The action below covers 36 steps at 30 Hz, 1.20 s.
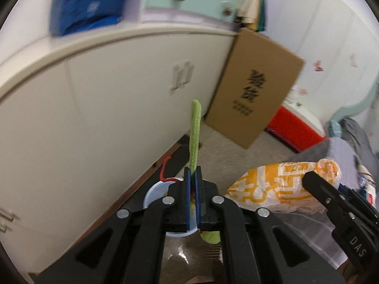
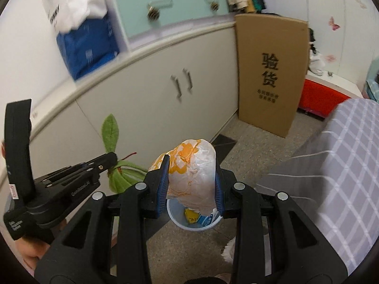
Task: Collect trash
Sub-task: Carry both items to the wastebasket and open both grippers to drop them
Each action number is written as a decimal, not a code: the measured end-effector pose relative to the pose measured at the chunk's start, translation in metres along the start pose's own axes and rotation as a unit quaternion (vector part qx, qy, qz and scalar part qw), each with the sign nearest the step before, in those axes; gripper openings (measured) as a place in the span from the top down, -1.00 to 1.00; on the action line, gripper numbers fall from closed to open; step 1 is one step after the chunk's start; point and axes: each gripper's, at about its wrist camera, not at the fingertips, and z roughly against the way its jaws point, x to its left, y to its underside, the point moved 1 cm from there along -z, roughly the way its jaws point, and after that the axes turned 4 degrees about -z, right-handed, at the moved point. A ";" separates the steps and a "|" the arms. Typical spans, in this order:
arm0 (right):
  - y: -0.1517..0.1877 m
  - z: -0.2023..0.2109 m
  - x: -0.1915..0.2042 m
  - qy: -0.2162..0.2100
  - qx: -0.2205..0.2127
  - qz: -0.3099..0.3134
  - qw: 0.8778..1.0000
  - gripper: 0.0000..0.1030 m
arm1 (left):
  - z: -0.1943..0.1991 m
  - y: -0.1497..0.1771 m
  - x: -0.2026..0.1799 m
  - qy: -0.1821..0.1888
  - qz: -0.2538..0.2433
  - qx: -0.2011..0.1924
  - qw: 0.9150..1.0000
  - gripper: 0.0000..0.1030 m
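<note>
Right gripper [image 2: 191,177] pinches a crumpled white-and-orange plastic bag [image 2: 191,172], bulging up between its blue pads. Directly below it, a pale blue bin [image 2: 176,220] on the floor, yellow and blue scraps inside. Left gripper [image 1: 193,177] pressed together on a fuzzy green leaf-shaped piece [image 1: 194,132], flat, standing upright beyond the tips, with a red wire [image 1: 165,168] beside. Further ahead: white cabinet [image 2: 132,99], cardboard box [image 2: 267,75] leaning against it.

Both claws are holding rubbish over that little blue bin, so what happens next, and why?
Probably the right gripper opens: its crumpled orange-and-white bag hangs directly above the blue bin, which already holds scraps. The left gripper, pinching a green felt leaf, likely follows.
</note>
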 end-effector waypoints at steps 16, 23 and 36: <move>0.033 -0.107 -0.010 0.021 0.065 -0.022 0.997 -0.58 | -0.077 0.024 0.042 -0.040 0.030 0.068 0.996 0.93; 0.030 -0.098 -0.014 0.020 0.050 -0.035 0.998 -0.61 | -0.087 0.028 0.028 -0.032 0.018 0.077 0.996 0.93; 0.012 -0.050 -0.038 0.036 -0.042 -0.076 0.996 -0.64 | -0.091 -0.001 -0.011 -0.004 -0.012 0.058 0.998 0.82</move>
